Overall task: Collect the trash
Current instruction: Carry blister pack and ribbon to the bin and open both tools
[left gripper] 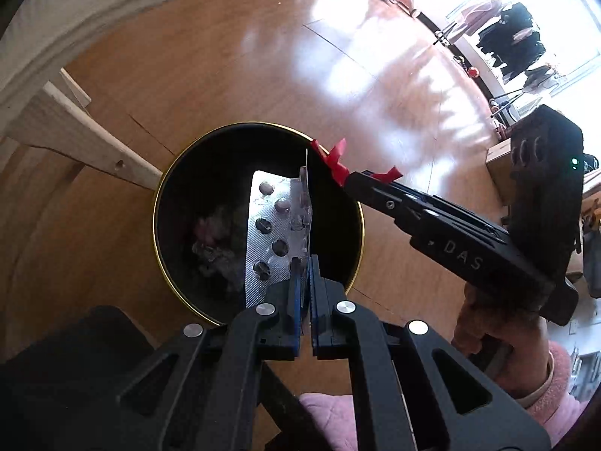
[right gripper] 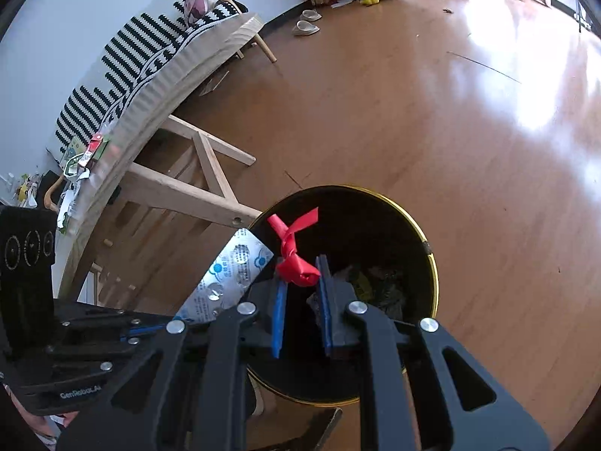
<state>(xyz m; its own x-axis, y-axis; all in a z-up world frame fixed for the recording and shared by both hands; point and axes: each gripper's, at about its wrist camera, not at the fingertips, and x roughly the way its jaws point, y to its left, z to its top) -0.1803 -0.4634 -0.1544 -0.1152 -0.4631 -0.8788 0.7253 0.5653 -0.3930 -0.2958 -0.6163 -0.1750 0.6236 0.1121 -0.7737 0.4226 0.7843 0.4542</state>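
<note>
On the left I saw the pale wooden table frame (right gripper: 210, 188), its top carrying a black-and-white striped cloth (right gripper: 146, 52) and scraps of litter near the left end. Just right of its crossbar stood a round black bin (left gripper: 165, 203) with a thin gold rim, on a glossy wood floor (left gripper: 233, 67). Crumpled wrappers lay dim at the bin's bottom.

My left gripper (left gripper: 308, 263) pointed steeply down over the bin's near side. Its blue-padded fingers were nearly together, clamped on the edge of a silver blister pack (left gripper: 268, 233), which stood upright above the bin's opening with most pockets looking pressed out.

To the right, my right gripper (right gripper: 300, 285) reached over the same bin, fingers narrow and pinched on a knotted red ribbon (right gripper: 293, 251) whose loose ends stuck up over the dark opening. A hand (left gripper: 499, 334) in a pink fleece sleeve gripped its handle. Far off, sunlight glared on the floor by a window.
</note>
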